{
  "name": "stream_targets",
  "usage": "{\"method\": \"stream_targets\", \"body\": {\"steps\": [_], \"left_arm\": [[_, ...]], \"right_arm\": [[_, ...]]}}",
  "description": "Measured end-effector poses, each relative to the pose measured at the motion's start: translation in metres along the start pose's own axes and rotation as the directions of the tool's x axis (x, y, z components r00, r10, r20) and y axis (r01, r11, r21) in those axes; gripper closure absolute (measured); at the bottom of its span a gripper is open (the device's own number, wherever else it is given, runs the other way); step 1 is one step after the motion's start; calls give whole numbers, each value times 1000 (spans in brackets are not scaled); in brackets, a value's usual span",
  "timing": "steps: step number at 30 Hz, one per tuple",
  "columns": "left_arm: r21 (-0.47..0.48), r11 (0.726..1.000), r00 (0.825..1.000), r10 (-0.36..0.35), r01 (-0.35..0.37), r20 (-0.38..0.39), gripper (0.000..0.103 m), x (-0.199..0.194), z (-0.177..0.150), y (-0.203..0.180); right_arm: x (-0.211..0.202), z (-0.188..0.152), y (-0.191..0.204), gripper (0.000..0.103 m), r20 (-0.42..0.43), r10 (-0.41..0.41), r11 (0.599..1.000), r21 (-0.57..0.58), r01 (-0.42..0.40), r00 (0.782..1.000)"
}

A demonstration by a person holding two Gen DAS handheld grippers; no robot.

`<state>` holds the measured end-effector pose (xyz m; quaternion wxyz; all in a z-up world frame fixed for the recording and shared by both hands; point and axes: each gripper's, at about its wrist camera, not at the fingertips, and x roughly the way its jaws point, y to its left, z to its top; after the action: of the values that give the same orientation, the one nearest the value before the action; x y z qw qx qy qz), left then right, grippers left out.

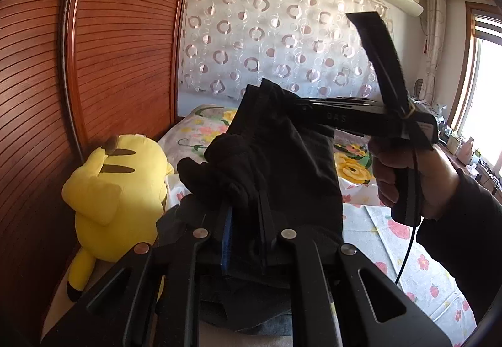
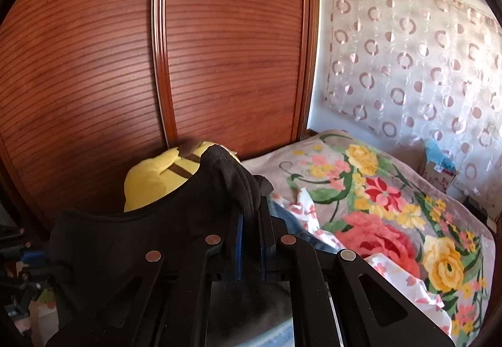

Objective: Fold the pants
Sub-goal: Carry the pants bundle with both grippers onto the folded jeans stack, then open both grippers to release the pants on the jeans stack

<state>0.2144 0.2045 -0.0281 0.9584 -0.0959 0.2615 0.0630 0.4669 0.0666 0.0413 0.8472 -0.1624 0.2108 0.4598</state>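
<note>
The black pants [image 1: 282,165] hang in the air above the bed, held by both grippers. My left gripper [image 1: 246,215] is shut on a bunched fleecy edge of the pants. My right gripper [image 1: 291,110] comes in from the right in the left wrist view, held by a hand, and is shut on the upper edge of the pants. In the right wrist view my right gripper [image 2: 251,218] is shut on the black pants [image 2: 175,215], which drape down to the left over the fingers.
A yellow plush toy [image 1: 113,190] lies on the bed against the wooden wardrobe [image 1: 103,42]. A floral blanket [image 2: 392,205] covers the bed. Other folded dark clothes [image 1: 251,309] lie below my left gripper. A window [image 1: 483,102] is at far right.
</note>
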Motion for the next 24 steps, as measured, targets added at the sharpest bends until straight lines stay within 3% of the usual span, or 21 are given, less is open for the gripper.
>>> {"method": "stream_targets", "body": {"steps": [5, 8, 9, 10, 11, 17, 24], "left_arm": [[0, 1000, 1000, 6, -6, -18, 83, -1, -4, 0], [-1, 1000, 1000, 6, -6, -17, 75, -4, -2, 2], [5, 1000, 1000, 11, -11, -18, 66, -5, -1, 2], [14, 1000, 1000, 11, -11, -18, 55, -6, 0, 1], [21, 1000, 1000, 8, -8, -18, 53, -6, 0, 0], [43, 999, 1000, 16, -15, -18, 44, -8, 1, -5], [93, 995, 996, 36, -28, -78, 39, 7, -17, -12]], "right_arm": [[-1, -1, -13, 85, -5, 10, 998, 64, -10, 1000], [-18, -1, -10, 73, 25, 18, 997, 71, -20, 1000], [-23, -2, -10, 72, 29, 18, 997, 68, -20, 999], [-28, -4, -8, 71, 29, 13, 998, 66, -14, 1000], [-31, -6, -5, 71, 29, 12, 998, 66, -14, 1000], [-50, -25, 10, 71, 49, 7, 998, 68, -11, 999], [-28, -43, -3, 71, -35, -22, 991, 128, 26, 999]]}}
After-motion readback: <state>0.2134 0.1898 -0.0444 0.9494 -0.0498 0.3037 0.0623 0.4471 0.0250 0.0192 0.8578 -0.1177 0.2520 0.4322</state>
